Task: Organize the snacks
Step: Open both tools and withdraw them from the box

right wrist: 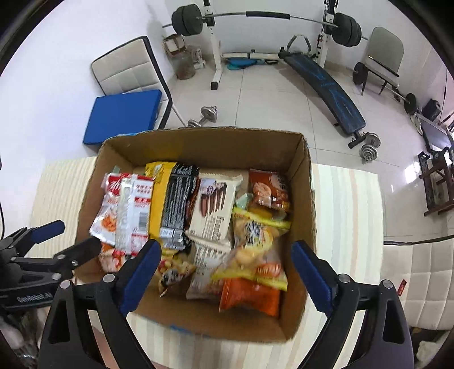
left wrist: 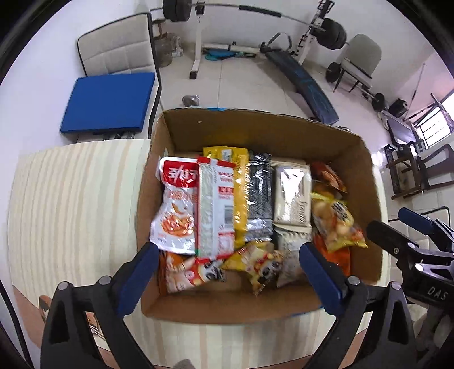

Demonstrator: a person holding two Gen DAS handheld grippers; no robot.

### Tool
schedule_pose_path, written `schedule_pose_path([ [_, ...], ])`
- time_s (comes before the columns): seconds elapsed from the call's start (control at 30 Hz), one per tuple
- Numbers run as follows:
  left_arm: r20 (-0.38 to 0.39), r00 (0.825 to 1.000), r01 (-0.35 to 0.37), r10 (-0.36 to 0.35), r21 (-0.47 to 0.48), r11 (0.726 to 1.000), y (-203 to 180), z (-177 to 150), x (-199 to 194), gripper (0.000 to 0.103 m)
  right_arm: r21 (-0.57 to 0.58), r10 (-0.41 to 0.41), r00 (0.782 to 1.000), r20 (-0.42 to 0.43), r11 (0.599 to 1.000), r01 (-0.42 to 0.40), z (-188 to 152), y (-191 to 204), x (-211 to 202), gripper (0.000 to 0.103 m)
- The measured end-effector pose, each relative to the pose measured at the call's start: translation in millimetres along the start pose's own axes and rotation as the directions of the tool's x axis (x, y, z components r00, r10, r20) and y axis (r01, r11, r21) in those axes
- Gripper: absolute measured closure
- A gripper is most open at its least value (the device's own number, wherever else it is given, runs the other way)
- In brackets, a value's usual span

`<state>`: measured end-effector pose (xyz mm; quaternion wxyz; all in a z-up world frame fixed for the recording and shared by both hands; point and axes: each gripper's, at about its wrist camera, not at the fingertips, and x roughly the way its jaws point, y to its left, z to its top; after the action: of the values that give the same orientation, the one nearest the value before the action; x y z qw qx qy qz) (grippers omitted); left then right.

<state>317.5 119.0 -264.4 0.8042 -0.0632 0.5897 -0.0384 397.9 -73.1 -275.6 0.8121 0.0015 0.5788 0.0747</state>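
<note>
Above table point(left wrist: 71, 198), both tools point(left wrist: 229, 255) point(right wrist: 227, 255) gape, empty.

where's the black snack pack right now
In both wrist views the black snack pack stands in the cardboard box, mid-row, between the yellow pack and the white wafer pack.

I work in a home gym room: a loaded barbell point(right wrist: 241, 15) sits on its white rack, a sit-up bench point(right wrist: 329, 90) and dumbbells point(right wrist: 203, 116) on the tiled floor point(right wrist: 255, 99), padded chairs point(right wrist: 127, 68) nearby.
</note>
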Motion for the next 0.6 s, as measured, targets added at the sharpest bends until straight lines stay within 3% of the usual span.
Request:
schedule_pose_path([
  [0.33,0.075,0.997,0.011,-0.008,-0.044,0.999,-5.1,-40.2,-37.9,0.002,0.020,0.007,0.999,0.045,1.000,-0.008,-44.4,-2.4,-43.3,0.007],
  [0.43,0.118,0.992,0.048,-0.041,-0.065,0.997,-3.5,-51.9,-52.8,0.002,0.042,0.013,0.997,0.073,0.999,-0.016,-60.3,-5.9,-54.2,0.007],
  [0.6,0.195,0.980,0.060,-0.049,-0.051,0.997,-8.2,-75.4,-63.1,0.002,0.078,0.029,0.997,0.067,0.996,-0.034,-104.8,-15.1,-40.3,0.007],
])
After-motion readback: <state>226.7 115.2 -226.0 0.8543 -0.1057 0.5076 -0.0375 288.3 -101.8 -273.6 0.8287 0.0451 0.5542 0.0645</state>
